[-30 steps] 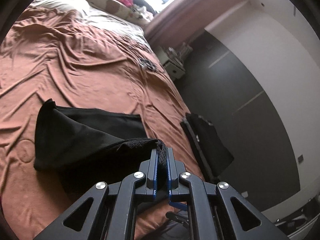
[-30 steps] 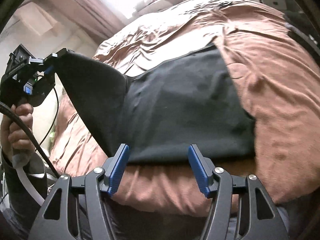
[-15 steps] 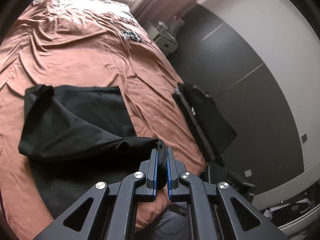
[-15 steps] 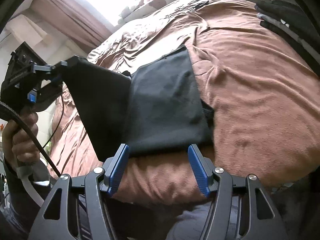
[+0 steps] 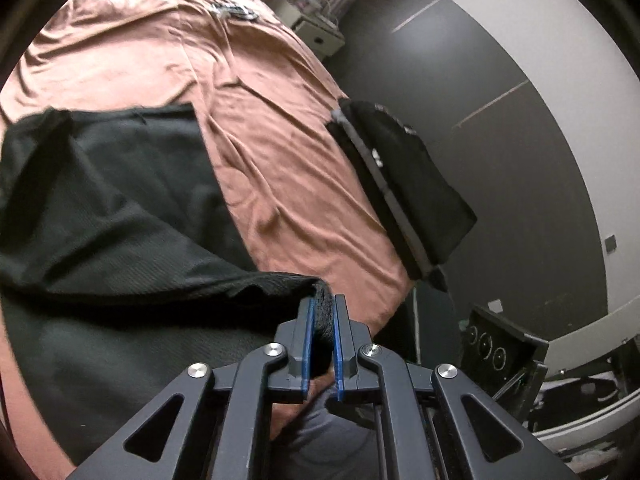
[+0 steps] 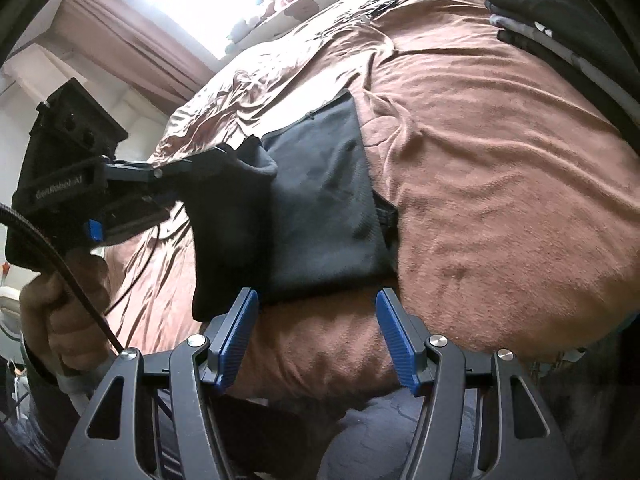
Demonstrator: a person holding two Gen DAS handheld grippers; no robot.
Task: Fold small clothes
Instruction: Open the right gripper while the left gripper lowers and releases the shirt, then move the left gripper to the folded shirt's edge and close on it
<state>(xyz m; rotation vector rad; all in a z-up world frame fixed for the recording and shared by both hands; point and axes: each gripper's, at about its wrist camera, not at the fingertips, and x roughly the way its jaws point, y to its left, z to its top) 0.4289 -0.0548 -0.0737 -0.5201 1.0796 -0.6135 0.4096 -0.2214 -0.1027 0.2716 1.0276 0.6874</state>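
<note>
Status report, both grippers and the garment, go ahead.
Left gripper shut on black garment, edge lifted mid-fold. Right gripper open, empty, near hem. Nothing blocking on bedsheet.

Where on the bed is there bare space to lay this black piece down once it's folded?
Bare brown bedspread runs between the black garment and the dark folded pile at the bed's edge, and beyond the garment toward the pillows. It is crowded near the left tool, which lifts a pinched corner. The right tool hangs open in front.
</note>
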